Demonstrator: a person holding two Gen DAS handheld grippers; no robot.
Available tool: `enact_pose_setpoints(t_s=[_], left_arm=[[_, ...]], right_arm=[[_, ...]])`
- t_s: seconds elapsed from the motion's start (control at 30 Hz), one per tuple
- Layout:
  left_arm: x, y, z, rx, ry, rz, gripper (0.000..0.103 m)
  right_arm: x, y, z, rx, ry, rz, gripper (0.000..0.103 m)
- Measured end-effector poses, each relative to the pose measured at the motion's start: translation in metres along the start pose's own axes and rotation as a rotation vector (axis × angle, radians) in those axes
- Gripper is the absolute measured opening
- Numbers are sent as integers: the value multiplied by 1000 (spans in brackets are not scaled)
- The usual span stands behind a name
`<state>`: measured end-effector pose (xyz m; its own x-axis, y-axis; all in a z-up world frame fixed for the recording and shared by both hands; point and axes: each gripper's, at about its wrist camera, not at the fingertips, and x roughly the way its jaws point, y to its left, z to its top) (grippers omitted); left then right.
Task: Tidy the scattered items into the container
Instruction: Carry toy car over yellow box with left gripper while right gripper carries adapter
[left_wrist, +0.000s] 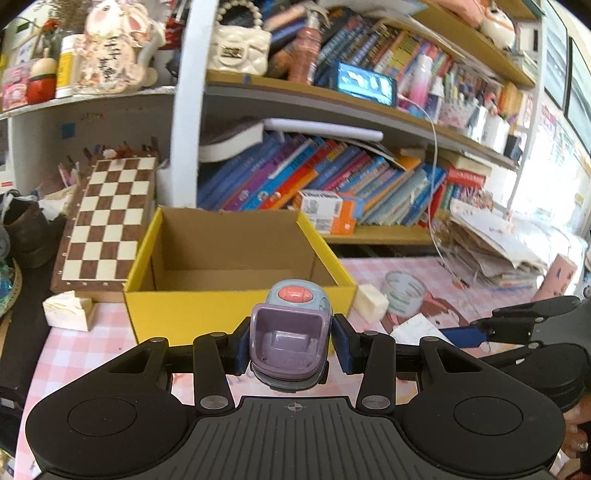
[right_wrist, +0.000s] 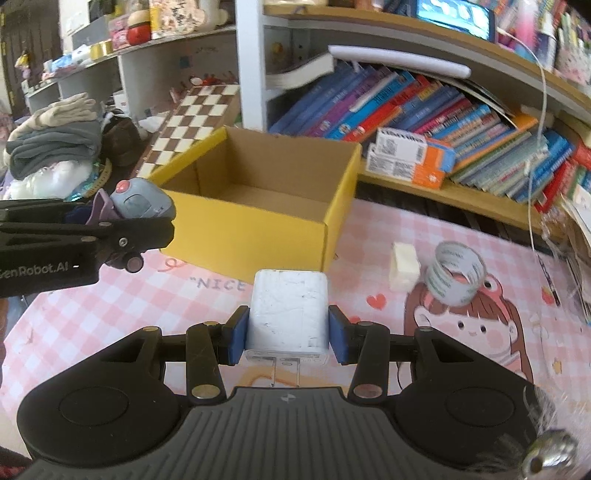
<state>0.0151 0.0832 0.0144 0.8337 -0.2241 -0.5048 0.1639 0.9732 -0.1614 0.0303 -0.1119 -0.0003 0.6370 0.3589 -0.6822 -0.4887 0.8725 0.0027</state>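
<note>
Our left gripper (left_wrist: 291, 343) holds the toy car (left_wrist: 291, 332) and our right gripper (right_wrist: 287, 334) holds the white charger (right_wrist: 288, 310), both near the yellow box (left_wrist: 236, 310), ready to drop in.

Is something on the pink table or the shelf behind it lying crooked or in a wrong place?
Yes. On the lower shelf, the books lean sideways instead of standing upright. The tape roll and white block lie loose on the table, outside the empty yellow box. Nothing looks spilled or broken.
</note>
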Motion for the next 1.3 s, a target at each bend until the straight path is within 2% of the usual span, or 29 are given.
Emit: enact_pose_setpoints(t_s=[0.67, 1.3], left_arm=[[12, 25, 42, -3, -87, 22, 42], [46, 44, 55, -3, -53, 40, 42]], right_arm=[[4, 4, 50, -74, -52, 23, 42], [41, -7, 83, -89, -46, 48, 42]])
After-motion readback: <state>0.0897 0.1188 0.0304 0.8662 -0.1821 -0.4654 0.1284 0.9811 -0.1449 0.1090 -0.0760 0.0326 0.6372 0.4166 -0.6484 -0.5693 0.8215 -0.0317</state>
